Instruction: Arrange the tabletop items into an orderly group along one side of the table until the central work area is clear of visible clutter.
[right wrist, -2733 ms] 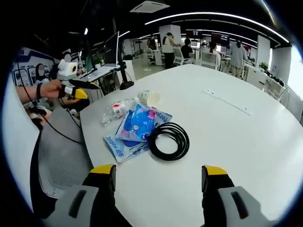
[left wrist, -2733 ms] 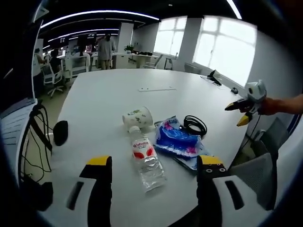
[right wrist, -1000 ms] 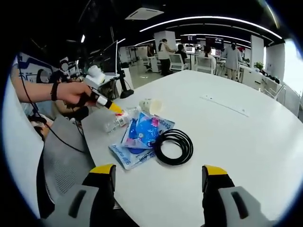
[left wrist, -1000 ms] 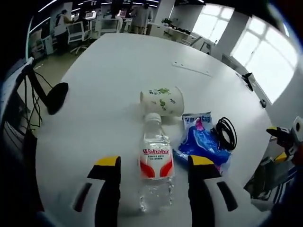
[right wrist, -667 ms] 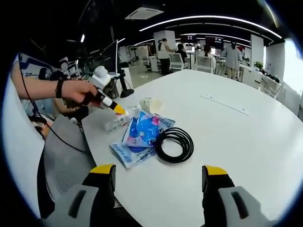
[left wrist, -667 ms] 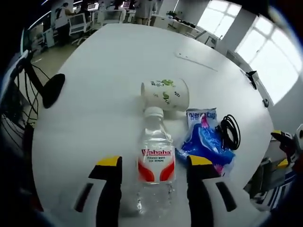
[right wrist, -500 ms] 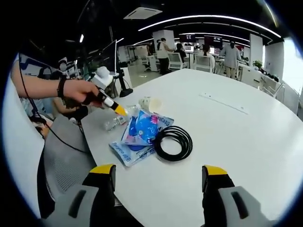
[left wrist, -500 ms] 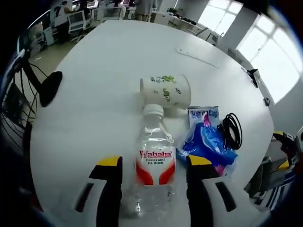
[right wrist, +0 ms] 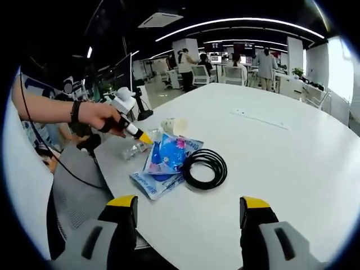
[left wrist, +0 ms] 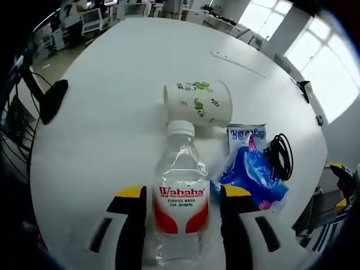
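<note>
A clear water bottle (left wrist: 181, 208) with a red and white label lies on its side on the white tabletop (left wrist: 112, 101), near the edge. Its lower part is between the two jaws of the left gripper (left wrist: 181, 197), which stand apart on both sides of it; I cannot tell if they touch the bottle. The white cap of the bottle points to a paper cup (left wrist: 198, 103) with green leaves printed on it, which also lies on its side, just beside the cap. On the other side of the bottle there is a blue plastic bag (left wrist: 251, 177), and a coil of black cable (left wrist: 282, 156) lies against it.

In the right gripper view, the same group is seen near the tabletop edge: the blue plastic bag (right wrist: 164, 160) and the black cable (right wrist: 205, 168) touch. A hand (right wrist: 100, 117) holds the left gripper (right wrist: 136, 135) down at the bottle (right wrist: 133, 150). The right gripper (right wrist: 188, 209) has its jaws wide apart over the bare tabletop (right wrist: 292, 157), with nothing between them.
</note>
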